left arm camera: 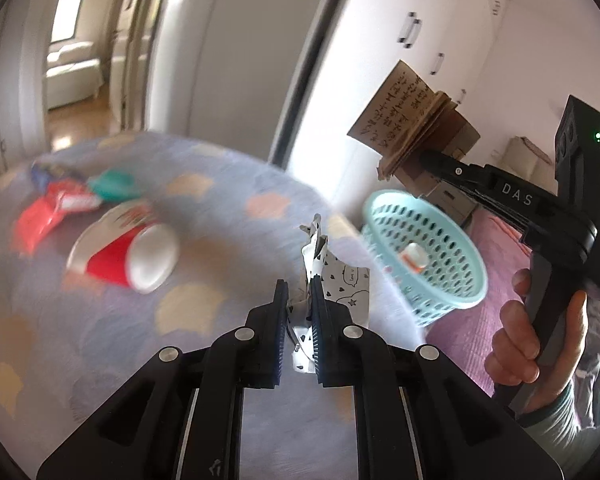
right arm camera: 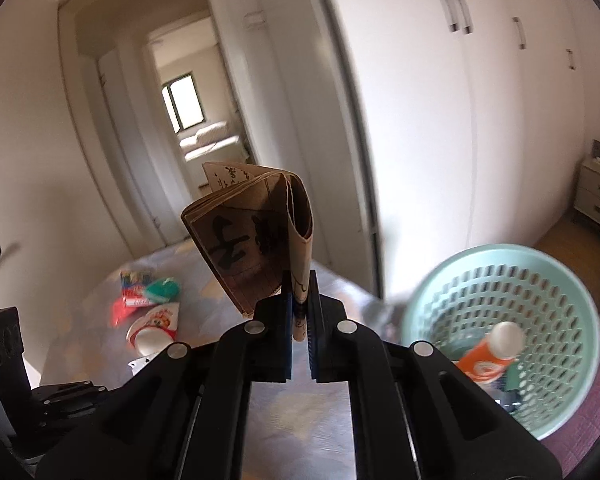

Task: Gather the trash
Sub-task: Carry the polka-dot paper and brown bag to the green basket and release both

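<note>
— Left gripper (left arm camera: 300,292)?
— Tilted downward, clamped on crumpled patterned wrapper (left arm camera: 324,276), lifted above blanket (left arm camera: 220,208).
— Right gripper (right arm camera: 300,292)?
— Raised in a hand (left arm camera: 528,344), pinching folded brown paper (right arm camera: 256,236).
— Surroundings?
— Teal basket (right arm camera: 540,280) lower right, holding orange bottle (right arm camera: 490,354). Red-white cup (left arm camera: 128,252) and snack packets (left arm camera: 60,204) beyond left, blurred.

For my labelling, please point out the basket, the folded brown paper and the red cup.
basket (right arm camera: 540,264): right wrist view, far rim.
folded brown paper (right arm camera: 240,248): right wrist view, printed face.
red cup (left arm camera: 112,264): left wrist view, red side.
</note>
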The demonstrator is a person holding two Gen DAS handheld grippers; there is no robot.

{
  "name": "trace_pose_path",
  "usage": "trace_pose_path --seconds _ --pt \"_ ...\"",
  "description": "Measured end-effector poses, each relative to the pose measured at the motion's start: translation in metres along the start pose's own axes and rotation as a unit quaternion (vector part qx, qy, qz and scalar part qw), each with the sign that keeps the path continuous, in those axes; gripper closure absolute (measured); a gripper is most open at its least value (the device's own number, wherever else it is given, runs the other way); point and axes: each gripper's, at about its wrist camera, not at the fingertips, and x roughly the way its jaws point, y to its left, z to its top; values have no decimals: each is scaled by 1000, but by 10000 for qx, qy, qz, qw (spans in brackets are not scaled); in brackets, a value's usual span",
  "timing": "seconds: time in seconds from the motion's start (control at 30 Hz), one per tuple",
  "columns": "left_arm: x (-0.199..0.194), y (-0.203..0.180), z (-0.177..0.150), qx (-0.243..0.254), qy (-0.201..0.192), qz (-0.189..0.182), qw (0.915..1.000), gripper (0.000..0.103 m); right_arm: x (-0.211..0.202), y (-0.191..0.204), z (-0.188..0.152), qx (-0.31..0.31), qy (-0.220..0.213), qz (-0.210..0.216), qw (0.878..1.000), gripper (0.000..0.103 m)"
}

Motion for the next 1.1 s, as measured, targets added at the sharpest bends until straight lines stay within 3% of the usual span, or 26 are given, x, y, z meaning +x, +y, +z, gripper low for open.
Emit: trace_pose_path --seconds 0.2,0.5,0.73,0.97,1.07,1.1 --pt "10 -49 21 402 -111 -252 9988 93 -41 -45 12 299 -291 -425 9982 99" --pt "63 -122 46 840 65 -640 9944 93 -77 -126 12 934 -415 -1160 9880 99" --pt "120 -150 49 952 456 -570 9928 93 -66 -173 -3 1417 120 -1494 9785 99" --pt "164 -158 47 947 761 -466 9915 93 -46 -195 -15 1683 511 -1630 9708 98" --pt "171 -160 47 942 803 -420 9914 85 -40 -200 -18 1831 606 -1635 9675 90" --pt "172 -160 47 932 795 -400 9917 80 -38 -203 -19 1892 653 -1609 9665 81"
